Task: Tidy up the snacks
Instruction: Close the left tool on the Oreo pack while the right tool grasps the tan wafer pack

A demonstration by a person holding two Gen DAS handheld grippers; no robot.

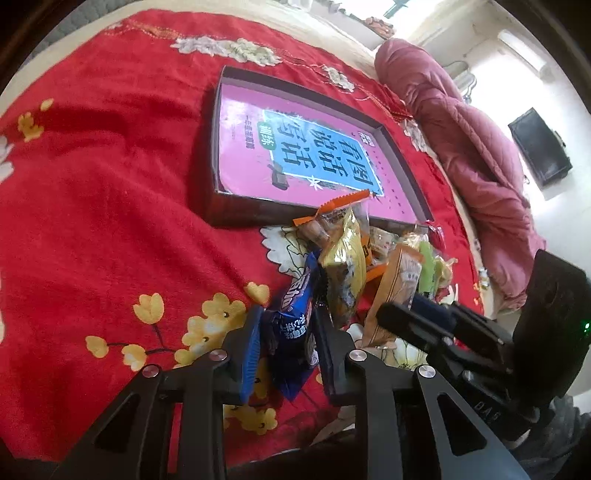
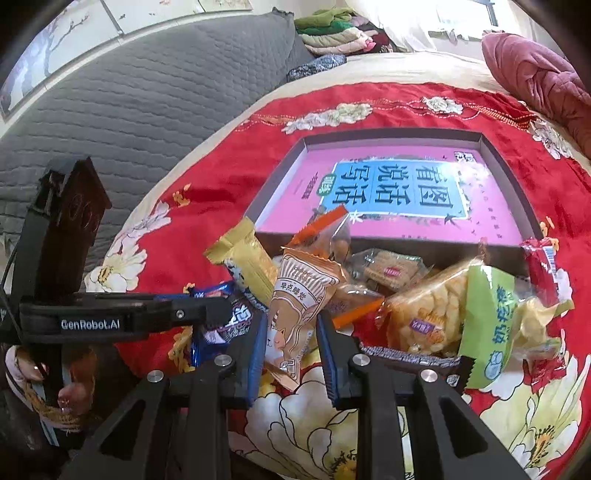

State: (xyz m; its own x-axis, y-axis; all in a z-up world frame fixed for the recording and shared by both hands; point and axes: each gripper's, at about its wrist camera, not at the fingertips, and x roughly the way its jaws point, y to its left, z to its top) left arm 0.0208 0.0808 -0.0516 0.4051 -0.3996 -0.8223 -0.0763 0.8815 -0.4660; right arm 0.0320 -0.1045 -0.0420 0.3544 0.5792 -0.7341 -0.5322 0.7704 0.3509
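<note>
My left gripper [image 1: 290, 314] is shut on a blue snack packet [image 1: 295, 291], held just above the red blanket. My right gripper [image 2: 292, 321] is shut on a tan packet with a cat drawing [image 2: 303, 284], right beside it. Both packets sit at the near edge of a pile of wrapped snacks [image 2: 424, 295] heaped against the front wall of a shallow dark box [image 2: 388, 134]. A pink book cover lines the box floor [image 1: 251, 147]. An orange-edged packet [image 2: 325, 229] leans over the front wall. The two grippers are close together, side by side.
A red floral blanket [image 1: 110, 184] covers the bed under everything. A grey quilted backrest [image 2: 129, 110] rises at the left, and a rolled pink quilt [image 1: 461, 140] lies along the right. Folded clothes [image 2: 332, 29] are stacked far back.
</note>
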